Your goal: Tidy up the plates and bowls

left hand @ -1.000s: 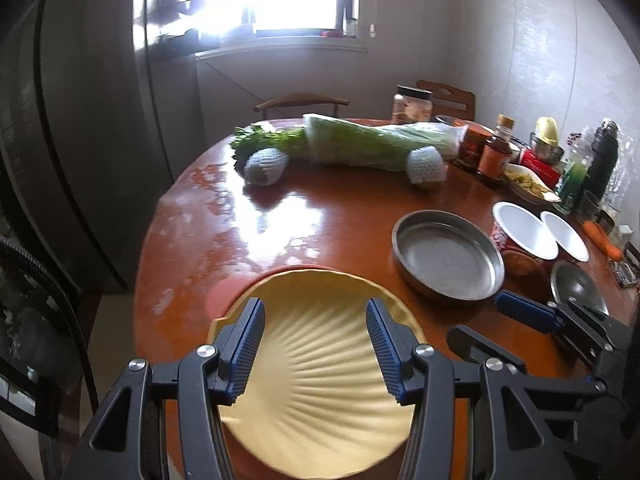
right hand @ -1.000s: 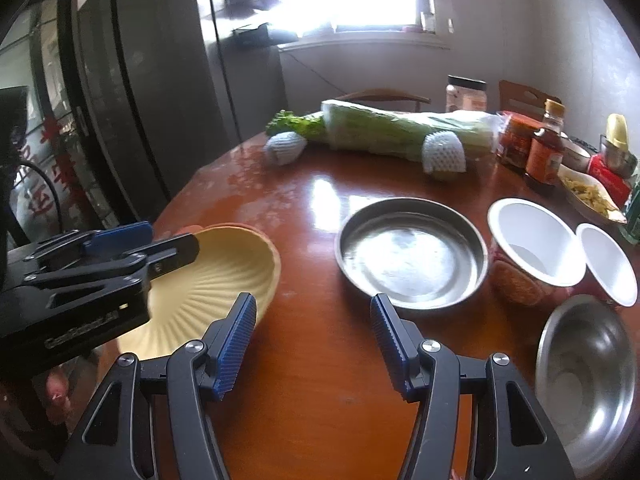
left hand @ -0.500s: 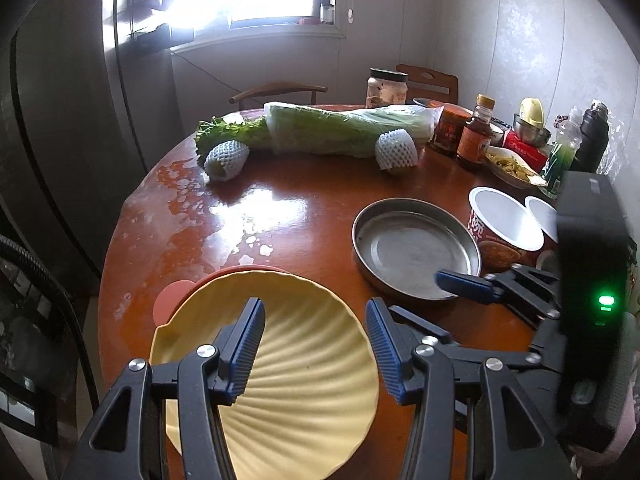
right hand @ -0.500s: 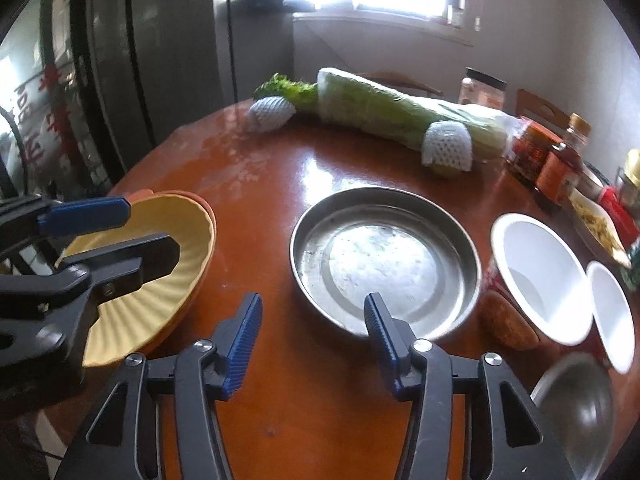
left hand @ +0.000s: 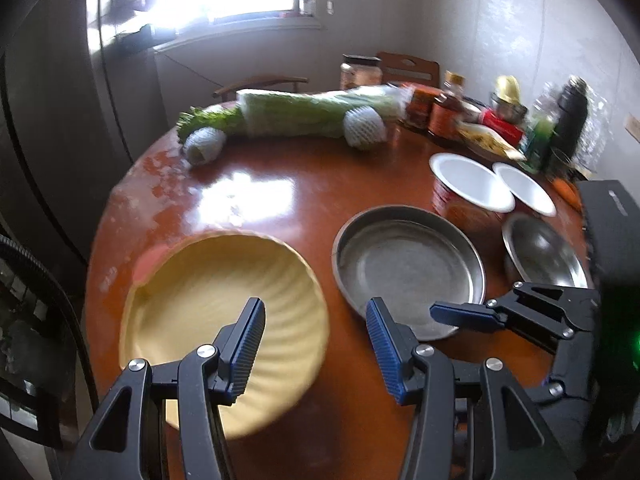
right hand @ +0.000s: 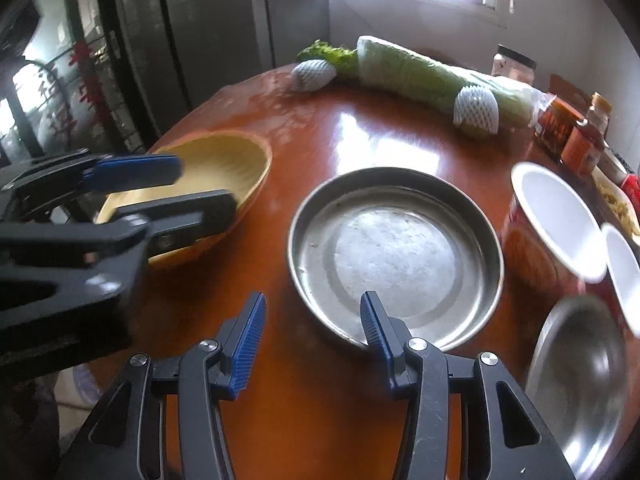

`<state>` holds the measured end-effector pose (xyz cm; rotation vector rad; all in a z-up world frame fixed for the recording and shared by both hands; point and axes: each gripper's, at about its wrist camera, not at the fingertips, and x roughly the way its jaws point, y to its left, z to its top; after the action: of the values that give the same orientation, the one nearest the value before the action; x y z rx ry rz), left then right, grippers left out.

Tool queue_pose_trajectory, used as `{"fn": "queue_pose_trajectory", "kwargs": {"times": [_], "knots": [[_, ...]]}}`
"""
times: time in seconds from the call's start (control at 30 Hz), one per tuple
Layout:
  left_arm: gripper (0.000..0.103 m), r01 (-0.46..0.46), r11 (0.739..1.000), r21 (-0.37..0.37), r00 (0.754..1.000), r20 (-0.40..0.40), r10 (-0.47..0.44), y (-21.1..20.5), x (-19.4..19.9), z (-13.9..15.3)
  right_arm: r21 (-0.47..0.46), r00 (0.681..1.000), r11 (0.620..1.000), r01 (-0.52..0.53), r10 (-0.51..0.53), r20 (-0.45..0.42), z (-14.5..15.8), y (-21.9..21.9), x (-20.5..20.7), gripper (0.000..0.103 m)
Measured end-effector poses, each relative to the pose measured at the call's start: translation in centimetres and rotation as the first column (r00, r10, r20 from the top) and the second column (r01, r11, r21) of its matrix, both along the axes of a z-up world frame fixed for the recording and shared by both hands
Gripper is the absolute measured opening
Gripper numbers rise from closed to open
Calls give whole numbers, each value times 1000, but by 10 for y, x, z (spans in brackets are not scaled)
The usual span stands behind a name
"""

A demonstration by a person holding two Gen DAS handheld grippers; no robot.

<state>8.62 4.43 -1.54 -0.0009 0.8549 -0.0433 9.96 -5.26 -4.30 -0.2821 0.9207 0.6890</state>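
Note:
A yellow ribbed plate (left hand: pixel 216 304) lies on the round wooden table (left hand: pixel 312 184) at its near left edge, over a pink plate (left hand: pixel 148 260); it also shows in the right wrist view (right hand: pixel 224 168). My left gripper (left hand: pixel 316 340) is open and empty, above the yellow plate's right rim. A steel plate (right hand: pixel 396 252) sits mid-table, also in the left wrist view (left hand: pixel 408 264). My right gripper (right hand: pixel 312 332) is open and empty, at the steel plate's near-left rim. Two white-lined bowls (left hand: pixel 472 184) and a steel bowl (right hand: pixel 580 372) stand to the right.
A long cabbage (left hand: pixel 312 114) and two foam-netted fruits (left hand: pixel 364 126) lie at the far side. Jars, bottles and packets (left hand: pixel 496 116) crowd the back right. A dark fridge (right hand: pixel 192 40) stands left of the table; chairs sit behind it.
Both grippers have shifted right and forward. The right gripper has come up to the steel plate's near rim. The left gripper now sits over the yellow plate's right edge.

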Motion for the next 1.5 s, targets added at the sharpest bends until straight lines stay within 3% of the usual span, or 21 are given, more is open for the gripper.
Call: {"fn": "queue_pose_trajectory", "kwargs": {"times": [0.23,0.47,0.63,0.83,1.27,1.5], "knots": [[53,21,1000,18,1000,-3,-21,-29,-30,-9,5,1000,1000,-28,28,-1,3,-33,-58,51],[53,15,999,42,999,45,-16,-45,-54,2,5,999,999,-39,39,13,7,-52,-86,51],[53,10,999,48,996,86,-14,-47,-67,14,35,999,999,-13,12,37,18,-67,-92,51],[53,57,998,18,998,32,-57,-56,-73,5,62,997,996,57,-60,44,25,-87,-94,51],[53,39,999,-28,998,-46,-41,-65,-70,-18,101,980,975,199,-200,-7,14,-114,-72,51],[53,9,998,-55,997,-78,-14,-65,-58,-26,111,979,973,202,-202,-5,7,-109,-60,50]]}}
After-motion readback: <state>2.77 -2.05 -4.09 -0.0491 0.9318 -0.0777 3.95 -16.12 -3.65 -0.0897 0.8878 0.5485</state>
